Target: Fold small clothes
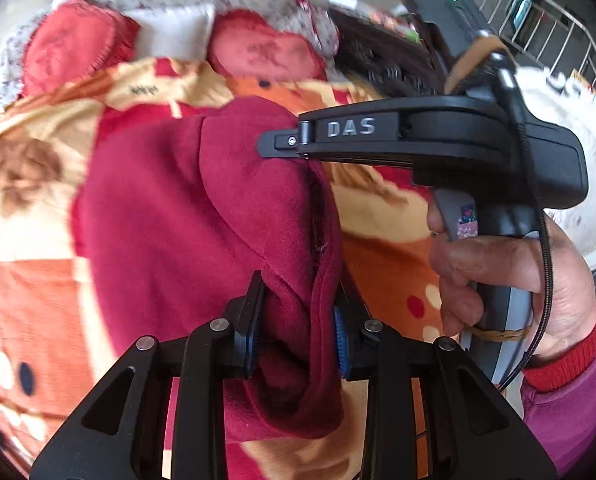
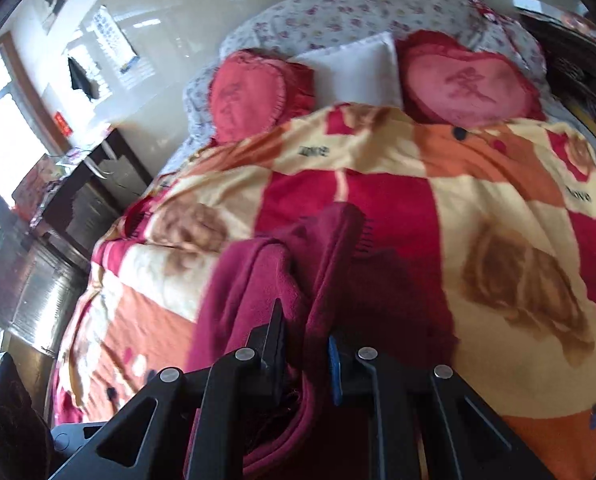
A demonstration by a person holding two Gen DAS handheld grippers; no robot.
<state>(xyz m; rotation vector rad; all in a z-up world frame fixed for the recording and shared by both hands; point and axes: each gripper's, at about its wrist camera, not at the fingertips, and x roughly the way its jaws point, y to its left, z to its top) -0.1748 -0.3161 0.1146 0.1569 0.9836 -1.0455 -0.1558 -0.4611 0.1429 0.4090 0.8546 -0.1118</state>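
A dark red fleece garment (image 1: pixel 185 216) hangs above a bed covered by a patterned orange, red and cream blanket (image 1: pixel 29 280). My left gripper (image 1: pixel 298 320) is shut on a bunched edge of the garment. My right gripper (image 1: pixel 281 148) shows in the left wrist view, held in a hand, its fingers pinching the garment's upper edge. In the right wrist view the right gripper (image 2: pixel 308 344) is shut on a fold of the same garment (image 2: pixel 257 288), which drapes down over the blanket (image 2: pixel 498 240).
Two red heart-shaped cushions (image 2: pixel 470 80) (image 2: pixel 249 96) and a white pillow (image 2: pixel 358 68) lie at the head of the bed. A dark nightstand (image 2: pixel 85 196) stands left of the bed. A metal railing (image 1: pixel 558 32) and dark furniture (image 1: pixel 378 52) are at the right.
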